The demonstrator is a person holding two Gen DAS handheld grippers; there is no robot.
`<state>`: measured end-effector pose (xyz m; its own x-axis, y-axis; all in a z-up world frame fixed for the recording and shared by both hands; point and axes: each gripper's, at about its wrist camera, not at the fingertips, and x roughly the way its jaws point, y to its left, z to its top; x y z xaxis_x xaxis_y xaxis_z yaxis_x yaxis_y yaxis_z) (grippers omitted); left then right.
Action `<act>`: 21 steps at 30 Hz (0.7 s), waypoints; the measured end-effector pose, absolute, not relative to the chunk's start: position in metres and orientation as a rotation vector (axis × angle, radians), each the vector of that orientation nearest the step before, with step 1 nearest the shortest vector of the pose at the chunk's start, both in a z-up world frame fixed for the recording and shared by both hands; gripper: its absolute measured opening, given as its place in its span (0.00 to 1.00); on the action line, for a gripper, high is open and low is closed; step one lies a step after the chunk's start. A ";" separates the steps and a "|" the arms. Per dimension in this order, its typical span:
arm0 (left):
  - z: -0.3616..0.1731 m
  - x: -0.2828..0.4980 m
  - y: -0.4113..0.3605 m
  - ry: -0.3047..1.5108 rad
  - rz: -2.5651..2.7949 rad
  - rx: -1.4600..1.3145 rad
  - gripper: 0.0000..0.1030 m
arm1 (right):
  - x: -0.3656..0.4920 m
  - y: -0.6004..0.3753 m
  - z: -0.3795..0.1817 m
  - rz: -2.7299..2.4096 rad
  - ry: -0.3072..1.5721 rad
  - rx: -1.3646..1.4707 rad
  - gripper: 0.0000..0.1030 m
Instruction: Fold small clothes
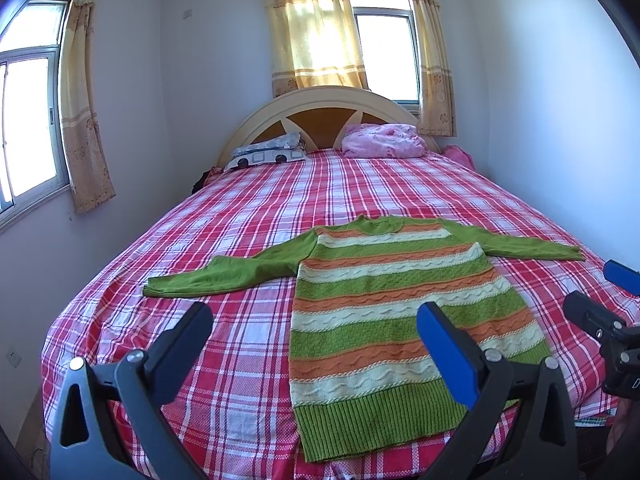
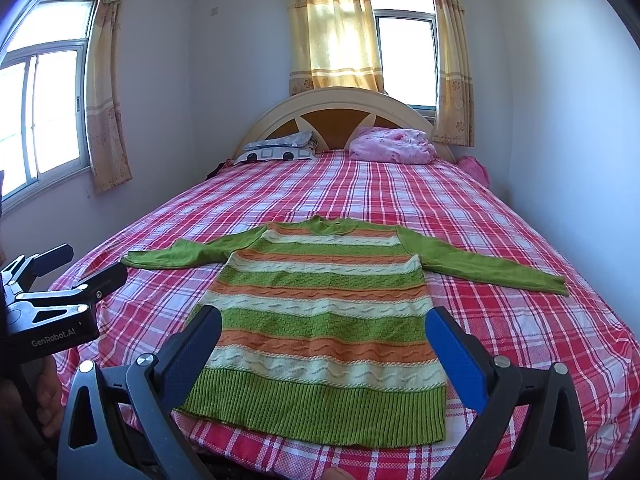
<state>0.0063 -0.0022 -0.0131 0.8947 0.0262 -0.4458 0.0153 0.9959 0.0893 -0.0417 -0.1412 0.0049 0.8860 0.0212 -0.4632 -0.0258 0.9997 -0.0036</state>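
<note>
Left wrist view: left gripper [image 1: 316, 326] hovering with fingers spread wide, holding nothing, over near edge of red-and-white plaid bedsheet [image 1: 248, 216]. Green, orange and cream striped knit sweater [image 1: 400, 312] lying flat, sleeves outstretched, hem nearest. Right gripper [image 1: 596, 292] showing at right edge.

Right wrist view: right gripper [image 2: 324, 332] hanging spread apart, empty, framing sweater [image 2: 324, 320] hem. Left gripper [image 2: 80, 264] sitting left, jaws parted.
</note>
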 end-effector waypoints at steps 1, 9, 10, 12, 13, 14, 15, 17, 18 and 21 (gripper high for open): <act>-0.013 0.007 -0.002 0.462 0.006 0.092 1.00 | -0.042 -0.141 0.005 0.025 0.483 -0.010 0.99; -0.019 0.011 -0.004 0.481 0.005 0.101 1.00 | -0.038 -0.143 0.000 0.023 0.498 -0.010 0.99; -0.020 0.012 -0.003 0.485 0.005 0.101 1.00 | -0.037 -0.143 -0.001 0.022 0.501 -0.009 0.99; -0.022 0.014 -0.004 0.493 0.007 0.102 1.00 | -0.035 -0.143 -0.002 0.024 0.509 -0.006 0.99; -0.023 0.014 -0.004 0.496 0.008 0.103 1.00 | -0.034 -0.144 -0.004 0.023 0.512 -0.006 0.99; -0.025 0.015 -0.005 0.500 0.007 0.103 1.00 | -0.034 -0.144 -0.004 0.023 0.515 -0.006 0.99; -0.026 0.016 -0.005 0.502 0.007 0.104 1.00 | -0.032 -0.145 -0.005 0.022 0.518 -0.005 0.99; -0.028 0.019 -0.006 0.509 0.007 0.109 1.00 | -0.030 -0.146 -0.008 0.021 0.526 -0.003 0.99; -0.030 0.020 -0.007 0.513 0.006 0.112 1.00 | -0.029 -0.147 -0.010 0.021 0.530 -0.002 0.99; -0.038 0.027 -0.009 0.527 0.009 0.123 1.00 | -0.023 -0.151 -0.015 0.016 0.546 0.004 0.99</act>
